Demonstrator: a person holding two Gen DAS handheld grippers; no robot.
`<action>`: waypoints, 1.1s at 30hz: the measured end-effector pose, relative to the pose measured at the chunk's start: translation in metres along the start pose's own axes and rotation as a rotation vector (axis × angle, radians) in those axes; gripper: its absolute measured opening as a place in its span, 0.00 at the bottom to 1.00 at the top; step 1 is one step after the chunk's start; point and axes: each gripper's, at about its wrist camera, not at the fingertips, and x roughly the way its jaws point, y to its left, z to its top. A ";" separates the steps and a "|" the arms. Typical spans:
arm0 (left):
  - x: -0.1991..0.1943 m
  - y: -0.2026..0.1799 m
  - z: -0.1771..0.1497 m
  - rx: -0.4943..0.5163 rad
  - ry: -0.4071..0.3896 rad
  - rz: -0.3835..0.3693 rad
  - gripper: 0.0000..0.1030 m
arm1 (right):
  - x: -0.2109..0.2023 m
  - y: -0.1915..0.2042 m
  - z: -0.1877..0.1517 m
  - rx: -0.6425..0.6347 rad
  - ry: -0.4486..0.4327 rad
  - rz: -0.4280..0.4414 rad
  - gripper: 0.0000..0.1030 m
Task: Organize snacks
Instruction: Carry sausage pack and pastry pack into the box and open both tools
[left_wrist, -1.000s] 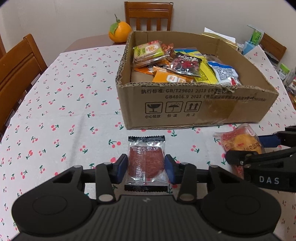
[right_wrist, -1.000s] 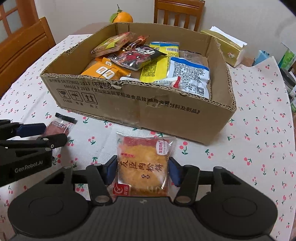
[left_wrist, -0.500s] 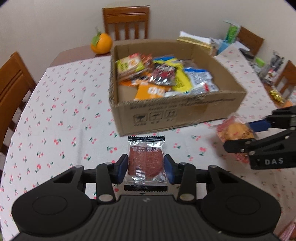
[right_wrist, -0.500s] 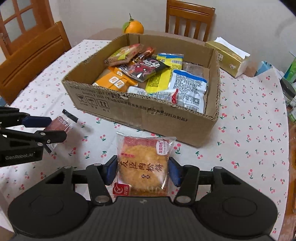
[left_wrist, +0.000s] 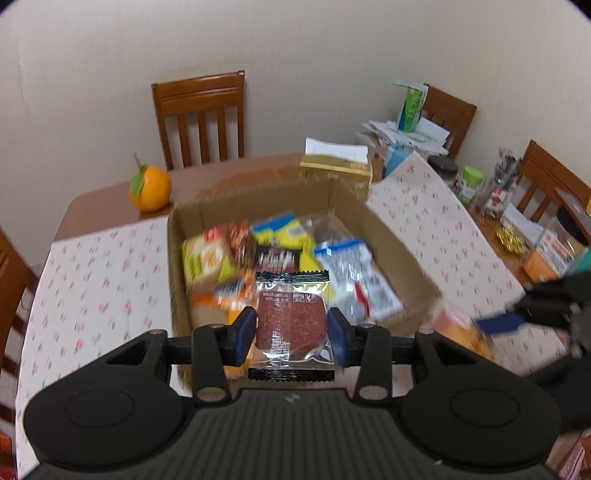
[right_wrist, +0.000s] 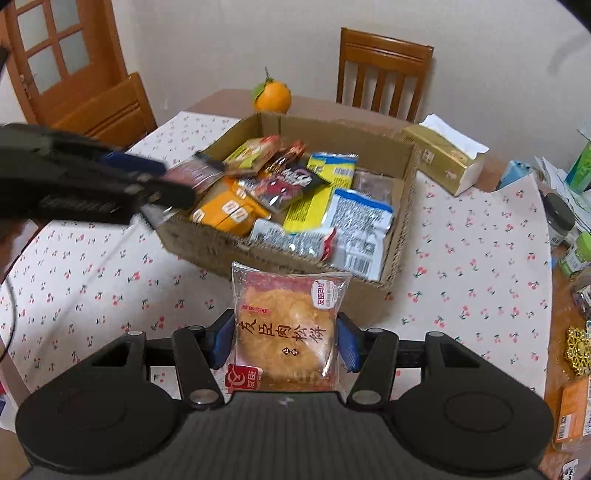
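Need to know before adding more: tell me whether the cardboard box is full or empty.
Partly full. The open brown cardboard box holds a loose pile of snack packets covering most of its floor, below the rim.

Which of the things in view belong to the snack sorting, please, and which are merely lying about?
Job: left gripper holding red meat snack; right gripper holding meat floss cake; cardboard box.
Lying about: orange, tissue box, jars.
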 end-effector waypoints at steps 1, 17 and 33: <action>0.005 -0.001 0.004 0.001 -0.010 0.005 0.40 | -0.001 -0.001 0.001 0.003 -0.003 -0.002 0.60; -0.014 0.005 -0.027 -0.026 -0.099 0.142 0.98 | -0.009 -0.015 0.023 0.015 -0.043 -0.033 0.60; -0.051 0.041 -0.079 -0.171 -0.100 0.330 0.99 | 0.034 -0.035 0.091 0.060 -0.074 -0.057 0.60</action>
